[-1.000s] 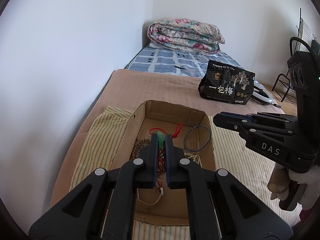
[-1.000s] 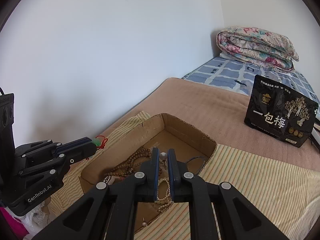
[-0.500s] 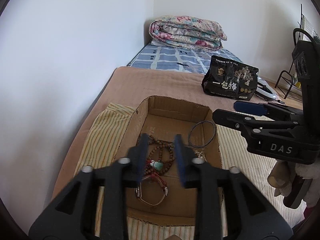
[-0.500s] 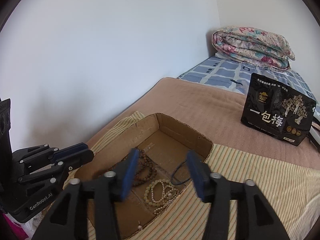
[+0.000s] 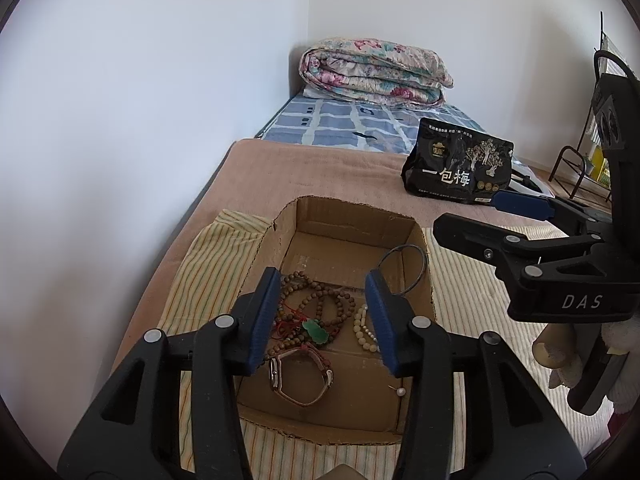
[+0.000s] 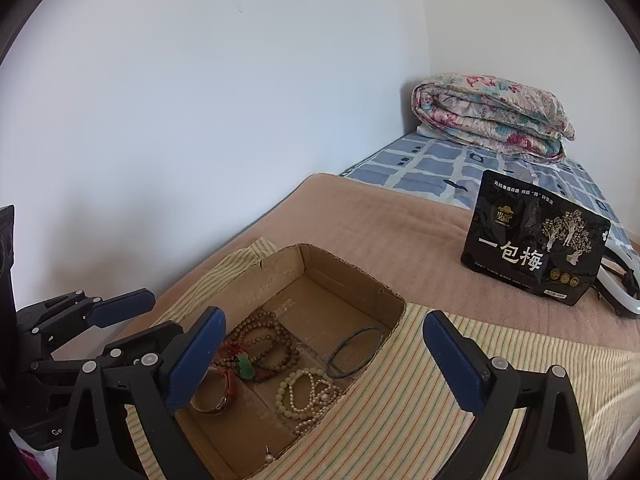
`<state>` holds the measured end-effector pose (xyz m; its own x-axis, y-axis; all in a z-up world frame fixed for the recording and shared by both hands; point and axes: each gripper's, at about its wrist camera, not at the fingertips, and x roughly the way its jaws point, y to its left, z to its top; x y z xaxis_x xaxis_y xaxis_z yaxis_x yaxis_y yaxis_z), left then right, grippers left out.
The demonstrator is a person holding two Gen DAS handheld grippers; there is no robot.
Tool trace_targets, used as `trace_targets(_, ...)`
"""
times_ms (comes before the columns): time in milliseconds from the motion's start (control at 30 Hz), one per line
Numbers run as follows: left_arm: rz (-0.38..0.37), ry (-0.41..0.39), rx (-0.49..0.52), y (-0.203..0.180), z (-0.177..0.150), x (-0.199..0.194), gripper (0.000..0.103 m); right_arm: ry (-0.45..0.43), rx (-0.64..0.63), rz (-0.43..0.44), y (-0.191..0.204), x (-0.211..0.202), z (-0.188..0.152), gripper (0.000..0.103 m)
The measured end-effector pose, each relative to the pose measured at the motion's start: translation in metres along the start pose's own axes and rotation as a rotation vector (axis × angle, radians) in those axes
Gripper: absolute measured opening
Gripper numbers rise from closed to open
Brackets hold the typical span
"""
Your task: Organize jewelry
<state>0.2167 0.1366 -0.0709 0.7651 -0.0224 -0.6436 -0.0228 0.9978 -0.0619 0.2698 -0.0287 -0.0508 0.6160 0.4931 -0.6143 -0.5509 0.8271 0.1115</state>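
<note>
we hold the left gripper (image 5: 324,316) above the near half of the cardboard box (image 5: 352,216), its jaws parted and just opened, nothing between the pads; seen through the gap, the jewelry lies on the box floor below. the right gripper (image 6: 320,354) hangs over the box's right rim, jaws spread wide after opening, gripping nothing. from the left gripper's view the green pendant (image 5: 316,330) on red cord sits dead centre between the fingers, the brown bead strands (image 5: 316,300) coiled just past it toward 12 o'clock, the watch (image 5: 300,376) with its pinkish strap at 6 o'clock, the pale pearl strand (image 5: 364,330) at 3 o'clock beside the right finger, and the dark bangle (image 5: 402,268) leaning on the box wall at 1 o'clock. a small pearl pin (image 5: 400,391) lies at 5 o'clock. the box rests on a striped cloth (image 6: 440,420) on the bed.
</note>
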Motion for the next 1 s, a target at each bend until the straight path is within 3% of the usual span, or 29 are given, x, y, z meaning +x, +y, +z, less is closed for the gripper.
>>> trace_targets(233,-0.002,-0.014,0.009,-0.008,0.001,-0.014,0.046,-0.020,0.002,-0.012,-0.002,-0.013,0.002,0.101)
trace_targets(333,0.005,-0.039,0.015,-0.011,0.002,-0.025,0.060,-0.034,0.000,-0.019,-0.002,-0.023,0.002,0.103)
trace_targets(700,0.027,-0.086,0.052,-0.028,-0.002,-0.060,0.063,-0.073,-0.026,-0.047,-0.002,-0.064,0.000,0.103)
trace_targets(767,0.030,-0.095,0.054,-0.031,-0.004,-0.067,0.071,-0.077,-0.032,-0.056,-0.003,-0.071,-0.001,0.103)
trace_targets(1000,0.049,-0.124,0.059,-0.038,-0.009,-0.094,0.083,-0.095,-0.029,-0.079,-0.005,-0.093,-0.006,0.103)
